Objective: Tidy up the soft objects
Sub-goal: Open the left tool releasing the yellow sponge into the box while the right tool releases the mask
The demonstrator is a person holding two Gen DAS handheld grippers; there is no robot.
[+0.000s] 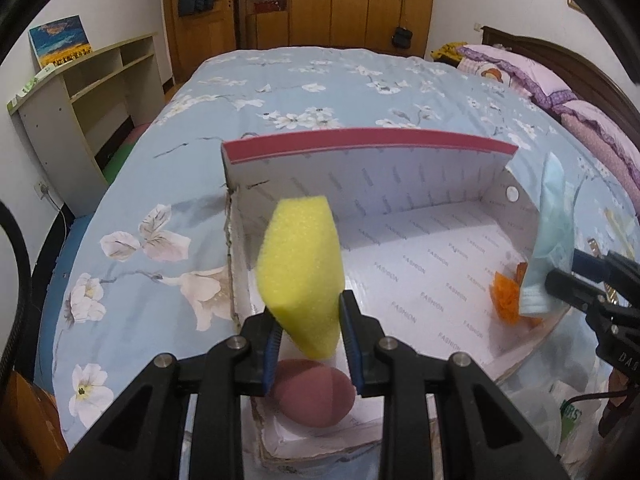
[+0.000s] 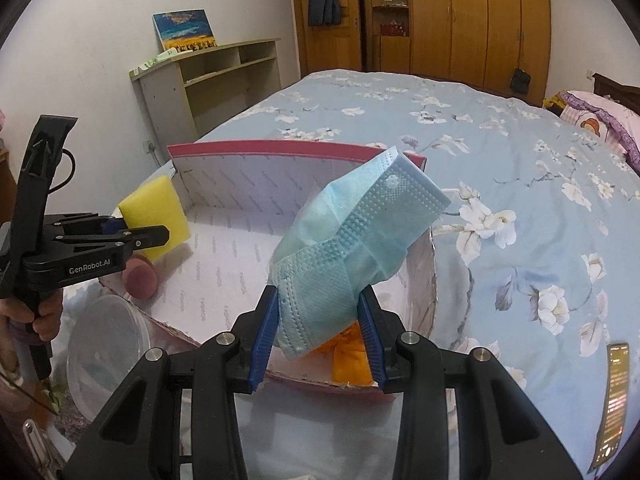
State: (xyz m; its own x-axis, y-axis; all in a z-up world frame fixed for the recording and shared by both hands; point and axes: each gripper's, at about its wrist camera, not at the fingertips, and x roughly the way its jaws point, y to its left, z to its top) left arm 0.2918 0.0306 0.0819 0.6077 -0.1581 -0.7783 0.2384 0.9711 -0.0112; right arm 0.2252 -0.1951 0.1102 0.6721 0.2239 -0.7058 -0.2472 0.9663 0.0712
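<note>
The yellow sponge (image 1: 299, 272) is pinched between the blue pads (image 1: 273, 354) of the left tool (image 1: 310, 350), which is clenched on its lower end so that the sponge stands up, tilted, above the near left corner of the open box (image 1: 400, 184). The box lies on the bed (image 1: 168, 184), whose cover is light blue with white flowers; its lining is white with printed lettering, and its raised flap has a red edge. Directly below the sponge, inside the box, rests a reddish-brown egg-shaped soft object (image 1: 316, 394).

The right tool (image 2: 322, 338) grasps a crumpled blue face mask (image 2: 352, 252) by its lower edge, and the mask rises above the near right part of the box. Under the mask, an orange soft item (image 2: 352, 356) lies in the box by its right wall.

In the right wrist view, a hand (image 2: 24, 316) grips the handle of the left tool at the left edge. Near it, just outside the box, sits a clear plastic container (image 2: 104, 344). A phone (image 2: 612, 400) with a lit screen lies on the bed to the right. A shelf unit (image 2: 208, 76) and a wooden wardrobe (image 2: 460, 12) stand beyond the bed.
</note>
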